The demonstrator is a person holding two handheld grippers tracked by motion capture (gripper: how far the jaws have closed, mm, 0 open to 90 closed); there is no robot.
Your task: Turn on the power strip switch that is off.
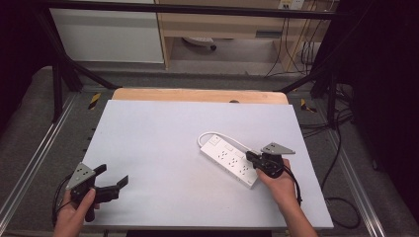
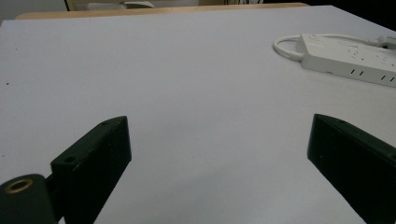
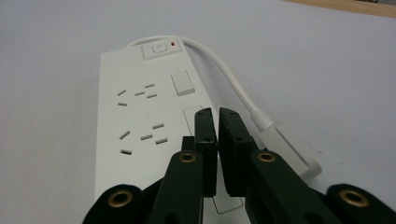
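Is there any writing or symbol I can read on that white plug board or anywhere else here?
No words or numbers are readable.
Power strip: a power symbol on its end button, a sign, not text; a red dot lies beside it.
Yellow-black hazard strips beside the table: stripes, no lettering.

White table seen from above. A white power strip lies diagonally right of centre, its cable looping at the far end. The right gripper, jaws together, rests over the strip's near end. The left gripper, jaws apart, sits at the table's near-left corner.
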